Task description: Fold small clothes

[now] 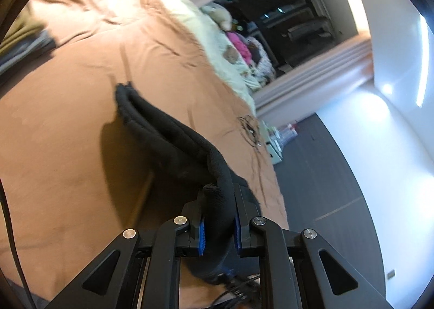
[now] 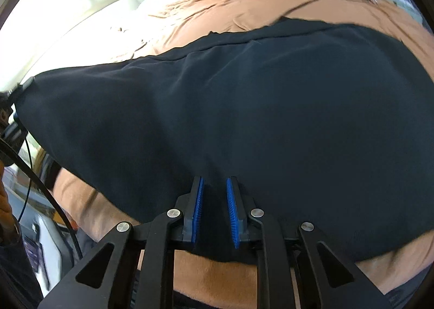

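The black soft-fabric garment [image 2: 244,108] is held above the brown bed cover [image 2: 257,2], spread as a broad, mostly smooth sheet in the right wrist view, with its far hem running across the cover and its near edge hanging toward the camera. In the left wrist view the same garment [image 1: 173,135] appears edge-on as a thick rolled band that rises off the brown bed cover [image 1: 67,124] and casts a shadow on it to the left. The left gripper [image 1: 219,230] has its blue-padded jaws clenched on a bunched fold of the garment's edge. The right gripper [image 2: 214,216] has cloth between its blue pads, and the jaws appear to be closed on the garment's near edge, although a narrow gap remains between the pads and the grip is not fully clear. Beyond the garment, at the far end of the bed cover, lies a pale cream patterned blanket [image 1: 217,46]. Past the right side of the bed cover, the left wrist view shows a dark grey floor [image 1: 325,173] and a white wall [image 1: 401,124]. A black cable [image 2: 40,181] hangs at the left of the garment in the right wrist view.
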The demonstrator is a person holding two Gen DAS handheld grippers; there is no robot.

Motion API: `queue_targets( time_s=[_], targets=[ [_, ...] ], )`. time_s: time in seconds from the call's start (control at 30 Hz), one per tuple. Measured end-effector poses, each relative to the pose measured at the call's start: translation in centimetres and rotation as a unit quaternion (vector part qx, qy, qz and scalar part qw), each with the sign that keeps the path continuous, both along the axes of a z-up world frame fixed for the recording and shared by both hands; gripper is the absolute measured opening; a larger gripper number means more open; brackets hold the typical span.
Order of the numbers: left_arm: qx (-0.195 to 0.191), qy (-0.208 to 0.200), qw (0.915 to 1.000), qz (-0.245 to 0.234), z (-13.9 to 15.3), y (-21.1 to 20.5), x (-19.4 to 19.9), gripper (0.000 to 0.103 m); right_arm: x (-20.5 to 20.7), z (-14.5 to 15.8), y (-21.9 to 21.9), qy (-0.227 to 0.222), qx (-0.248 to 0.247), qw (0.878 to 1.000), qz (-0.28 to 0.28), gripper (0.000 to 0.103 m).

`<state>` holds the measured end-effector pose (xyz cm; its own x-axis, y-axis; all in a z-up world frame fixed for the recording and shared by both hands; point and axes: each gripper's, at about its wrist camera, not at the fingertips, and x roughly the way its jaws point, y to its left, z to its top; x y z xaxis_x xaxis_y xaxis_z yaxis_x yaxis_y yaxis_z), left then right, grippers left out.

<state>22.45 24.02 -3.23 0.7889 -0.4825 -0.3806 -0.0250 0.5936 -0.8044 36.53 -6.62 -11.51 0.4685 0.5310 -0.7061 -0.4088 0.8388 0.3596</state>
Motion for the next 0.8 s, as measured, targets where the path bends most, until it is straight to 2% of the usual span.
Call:
queue_targets(
  time_s=[0.13, 0.37, 0.63, 0.7, 0.73, 0.77, 0.8],
  targets=[
    [0.024, -0.015, 0.9992, -0.030, 2.5, -3.0, 1.9, 0.016, -0.1, -0.4, -1.7, 0.012, 0.027, 1.000, -0.009, 0.014],
    [0.037, -0.038, 0.9961, -0.071, 5.9, -7.5, 4.1, 0.016, 0.8, 0.2, -6.3, 0.045, 0.074, 0.996, 0.002, 0.014],
    [0.044, -0.048, 0.9916, -0.112, 7.7, -12.0, 6.2, 0.016, 0.5, 2.4, -12.0, 0.024, 0.094, 0.995, -0.020, 0.017],
    [0.045, -0.050, 0.9901, -0.123, 7.9, -13.2, 6.7, 0.016, 0.2, 3.1, -13.3, 0.014, 0.098, 0.995, -0.029, 0.031],
    [0.047, -0.050, 0.9894, -0.128, 8.0, -13.8, 7.0, 0.016, -0.4, 3.3, -13.7, 0.008, 0.101, 0.994, -0.034, 0.047],
    [0.048, -0.050, 0.9885, -0.134, 8.1, -14.6, 7.3, 0.016, -0.5, 3.5, -14.4, 0.000, 0.104, 0.994, -0.038, 0.059],
    [0.049, -0.050, 0.9878, -0.139, 8.2, -15.2, 7.6, 0.016, -1.0, 3.9, -15.2, -0.010, 0.108, 0.993, -0.044, 0.060]
  ],
)
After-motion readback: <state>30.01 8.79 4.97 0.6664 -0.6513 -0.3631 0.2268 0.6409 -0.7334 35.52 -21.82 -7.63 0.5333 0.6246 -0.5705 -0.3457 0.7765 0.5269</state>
